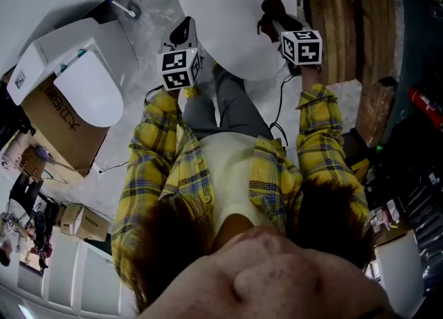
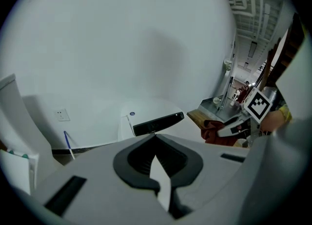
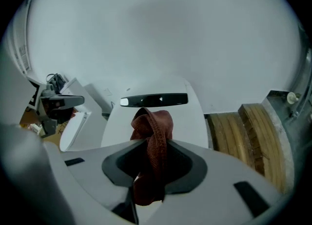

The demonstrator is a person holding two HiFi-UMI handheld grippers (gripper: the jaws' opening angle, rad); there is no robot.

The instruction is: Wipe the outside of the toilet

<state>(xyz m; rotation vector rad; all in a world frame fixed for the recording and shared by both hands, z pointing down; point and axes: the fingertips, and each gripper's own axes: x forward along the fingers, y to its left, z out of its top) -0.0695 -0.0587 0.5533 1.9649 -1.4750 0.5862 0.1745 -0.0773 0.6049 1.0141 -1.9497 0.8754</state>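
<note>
The white toilet (image 1: pixel 232 20) stands with its lid down, a black strip (image 3: pixel 154 100) across the back of it. My right gripper (image 1: pixel 273 16) is shut on a dark red cloth (image 3: pixel 155 121), which it holds over the right side of the lid. The cloth (image 1: pixel 271 12) bunches up above the jaws and hangs down between them. My left gripper (image 1: pixel 182 34) hovers at the lid's left edge, shut with nothing in it. In the left gripper view the toilet (image 2: pixel 146 116) lies ahead, with the right gripper (image 2: pixel 233 127) and its cloth (image 2: pixel 214 132) off to the right.
A second white toilet (image 1: pixel 83 79) sits to the left on a cardboard box (image 1: pixel 66 127). A blue-handled brush (image 1: pixel 114 3) leans by the wall. Wooden planks (image 1: pixel 346 20) stand right of the toilet, with a red extinguisher (image 1: pixel 426 106) further right. The person's legs are just in front of the bowl.
</note>
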